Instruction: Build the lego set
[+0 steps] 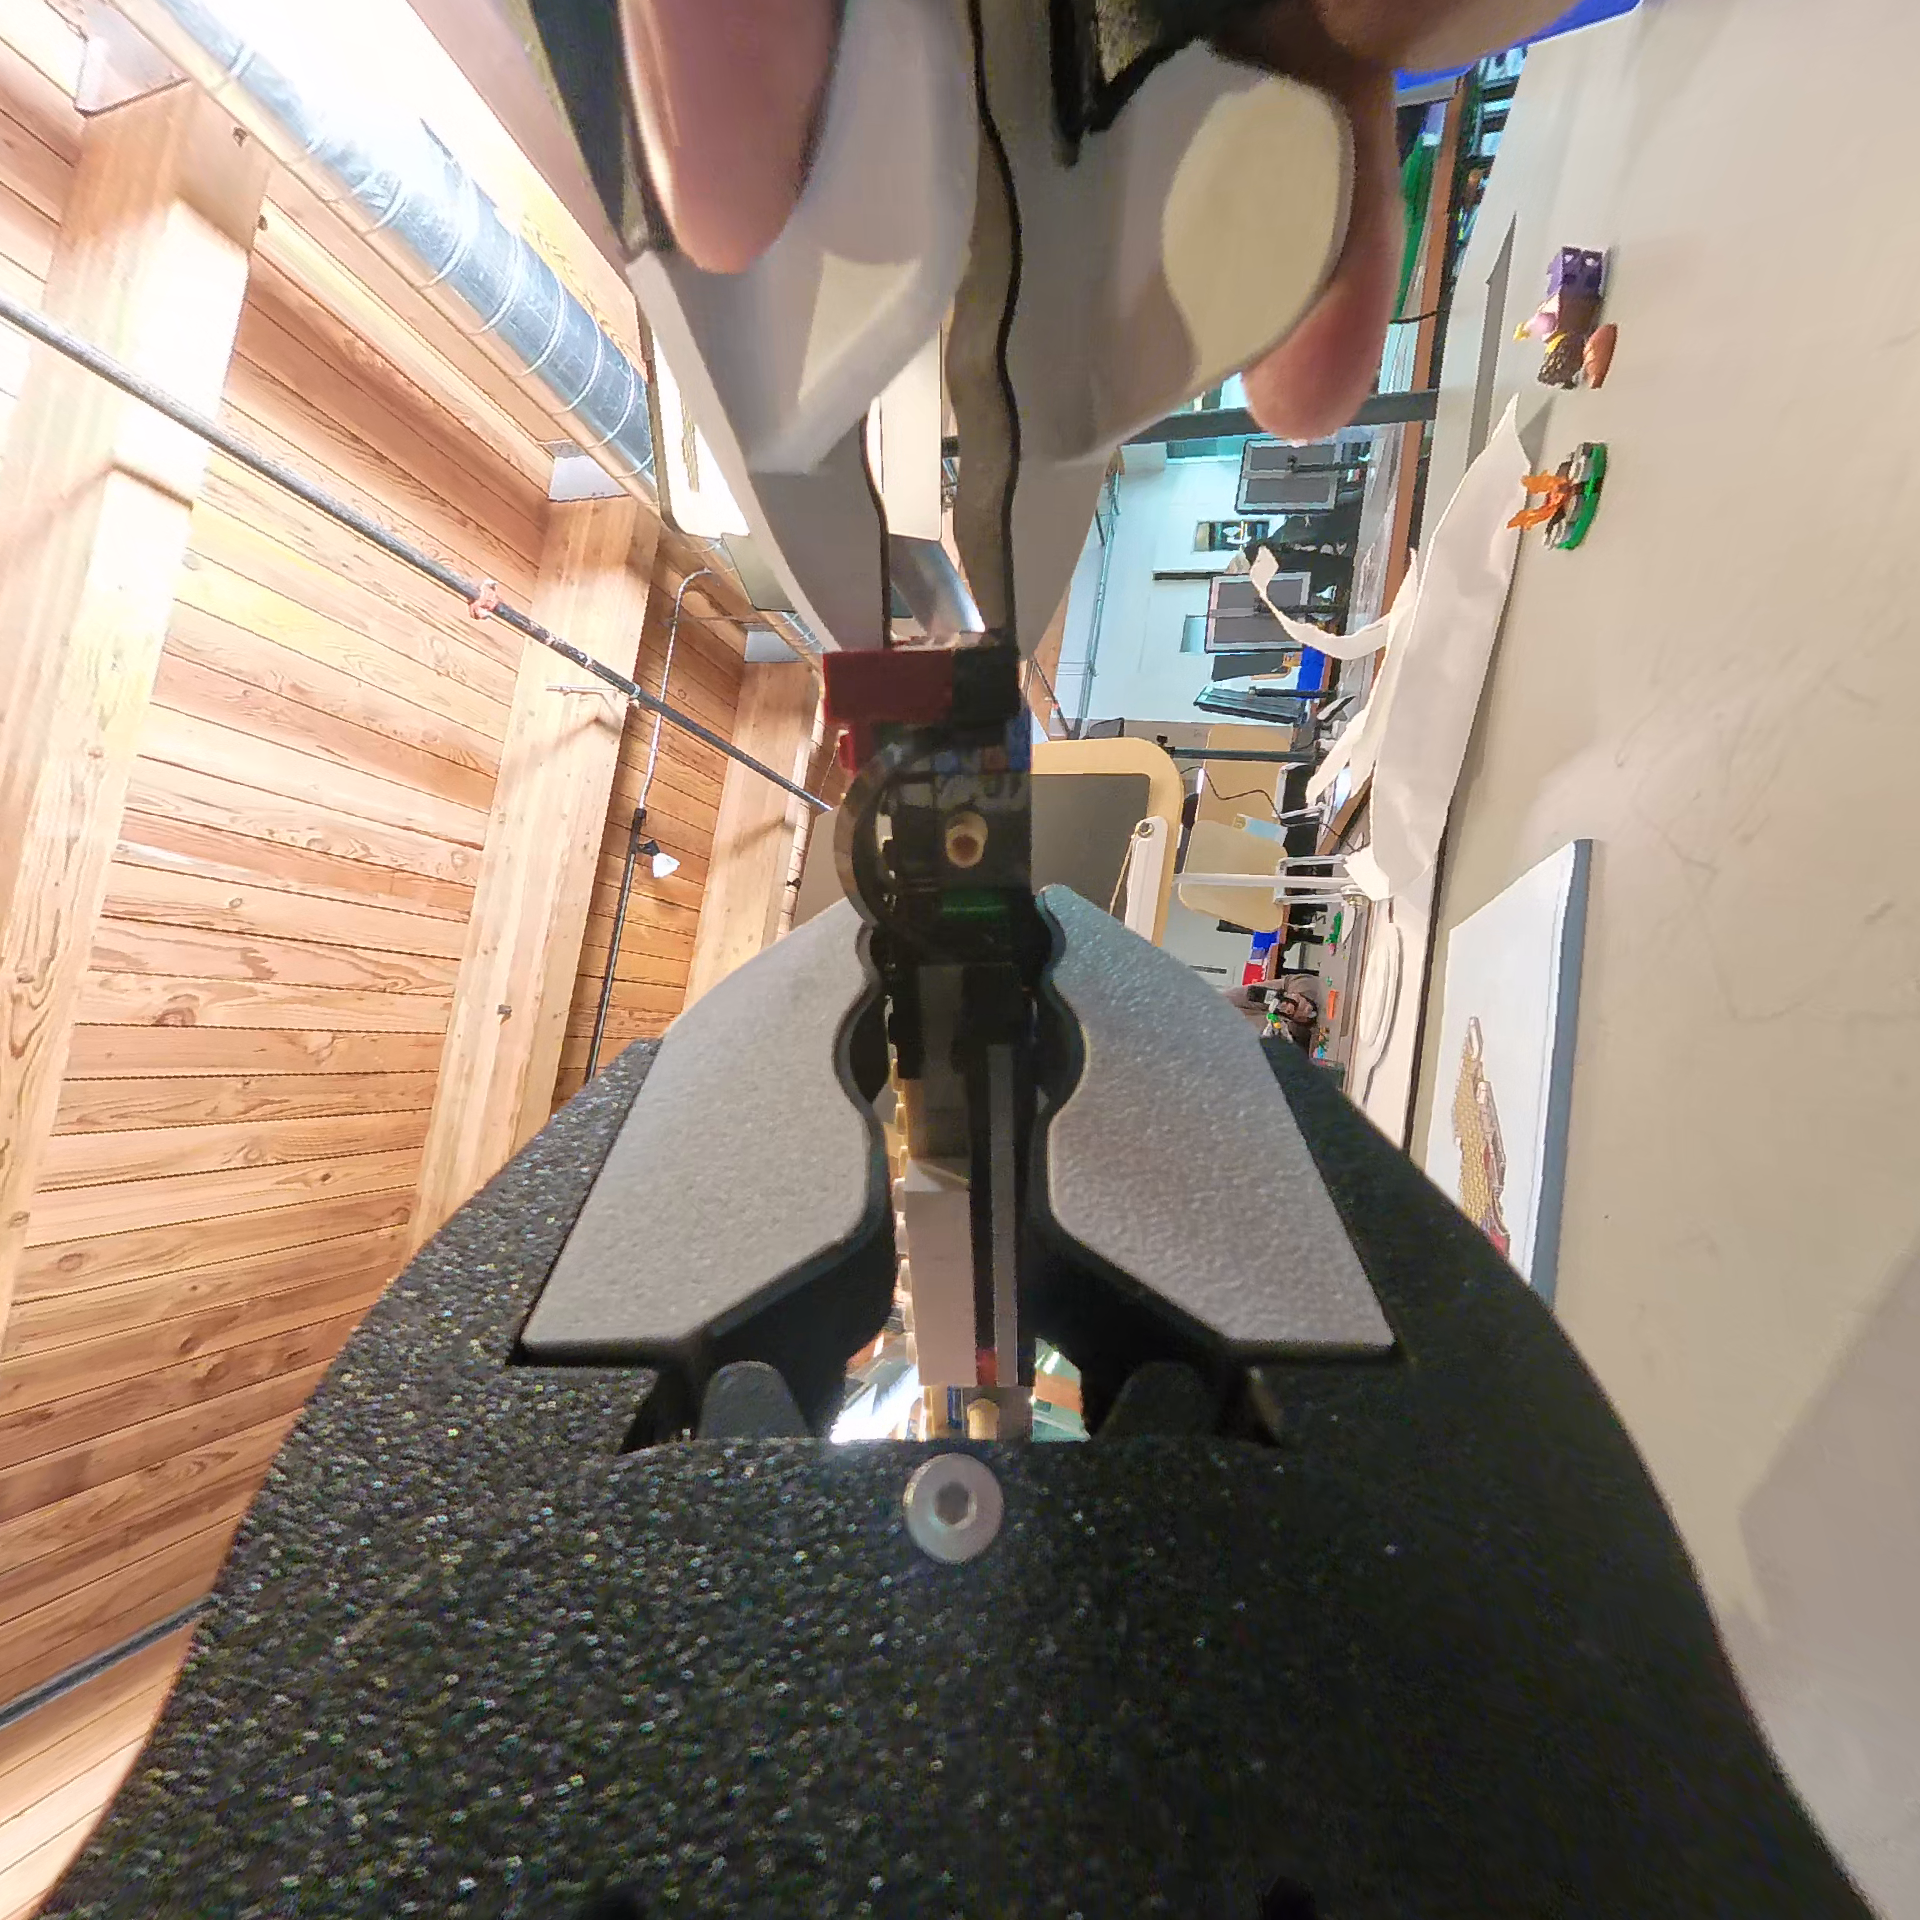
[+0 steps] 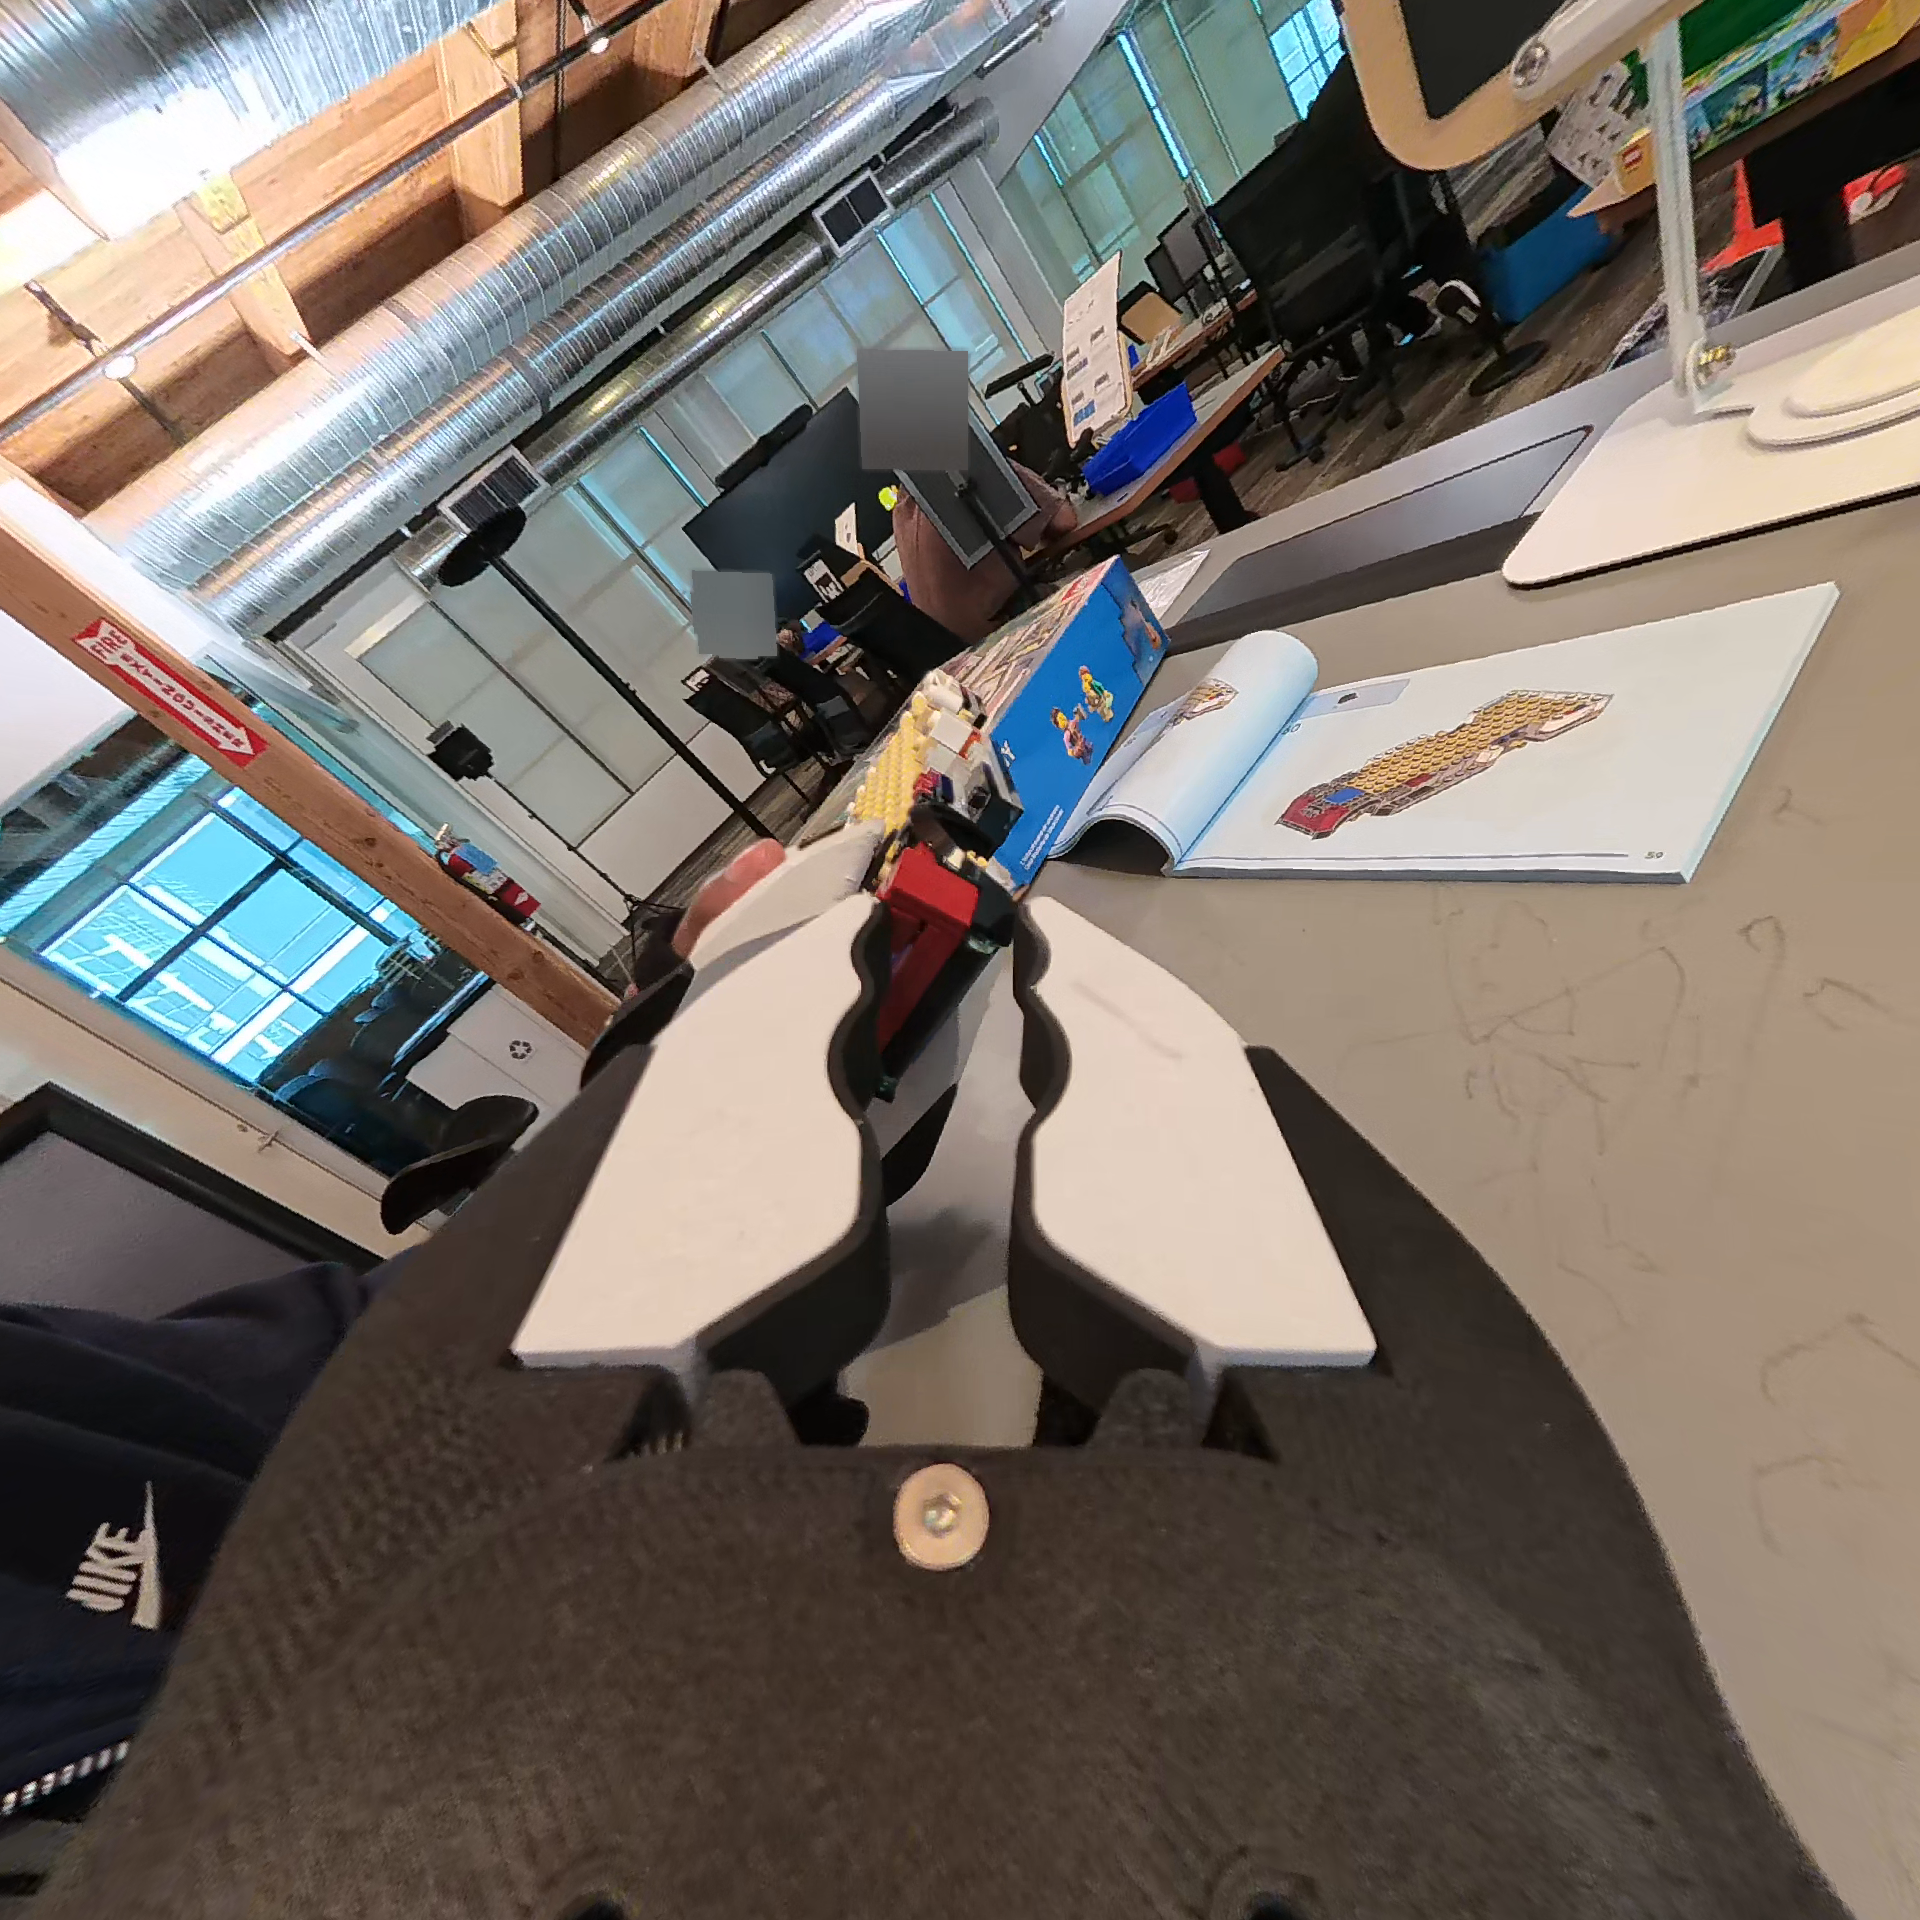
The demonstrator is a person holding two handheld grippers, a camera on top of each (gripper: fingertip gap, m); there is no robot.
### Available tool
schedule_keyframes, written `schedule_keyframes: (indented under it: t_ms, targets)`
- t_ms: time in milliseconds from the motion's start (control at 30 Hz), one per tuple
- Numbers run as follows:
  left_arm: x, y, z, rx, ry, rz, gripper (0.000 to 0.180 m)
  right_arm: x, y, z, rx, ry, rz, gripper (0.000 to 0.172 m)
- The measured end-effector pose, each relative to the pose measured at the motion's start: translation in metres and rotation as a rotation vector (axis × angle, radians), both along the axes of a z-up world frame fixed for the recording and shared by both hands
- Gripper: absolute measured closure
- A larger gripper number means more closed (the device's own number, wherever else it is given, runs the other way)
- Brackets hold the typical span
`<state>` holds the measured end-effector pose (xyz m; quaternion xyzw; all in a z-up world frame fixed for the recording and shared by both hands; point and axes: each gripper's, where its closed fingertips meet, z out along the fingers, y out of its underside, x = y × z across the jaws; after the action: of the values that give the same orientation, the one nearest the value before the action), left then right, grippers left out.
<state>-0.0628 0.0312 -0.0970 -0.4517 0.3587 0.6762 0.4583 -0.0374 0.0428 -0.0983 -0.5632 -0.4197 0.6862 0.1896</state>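
Note:
A long brick model of black, white, tan and red parts is held up off the table between both grippers. My left gripper, with dark grey fingers, is shut on the model's black middle part, and its white and tan length runs back between the fingers. My right gripper, with white fingers, is shut on the model's red and black end. The yellow-studded part reaches beyond it. In the left wrist view the right gripper comes in from above, with a hand on it.
An open instruction booklet and a blue box lie on the grey table. A white lamp base stands at the far right. Small brick figures and a white paper bag lie farther off on the table.

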Motion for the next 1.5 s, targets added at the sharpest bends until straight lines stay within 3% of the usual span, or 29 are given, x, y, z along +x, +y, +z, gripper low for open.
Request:
schedule_keyframes:
  t_ms: [800, 933, 1033, 1200, 1500]
  targets:
    - [0.003, -0.001, 0.004, 0.0, 0.005, -0.016, 0.157, 0.0, -0.001, 0.003, 0.057, 0.022, -0.04, 0.151]
    - [-0.003, 0.0, 0.001, 0.013, -0.086, -0.022, 0.157, -0.003, 0.0, 0.001, 0.03, -0.002, -0.027, 0.148]
    - [-0.015, -0.003, 0.004, 0.041, -0.159, -0.005, 0.157, -0.003, 0.001, -0.002, 0.012, -0.019, -0.018, 0.132]
    - [-0.027, -0.01, 0.009, 0.081, -0.345, -0.064, 0.157, -0.003, -0.009, 0.001, 0.005, 0.005, 0.036, 0.135]
    - [-0.03, -0.014, 0.008, 0.074, -0.519, -0.168, 0.157, -0.007, -0.014, 0.0, 0.22, 0.053, 0.031, 0.143]
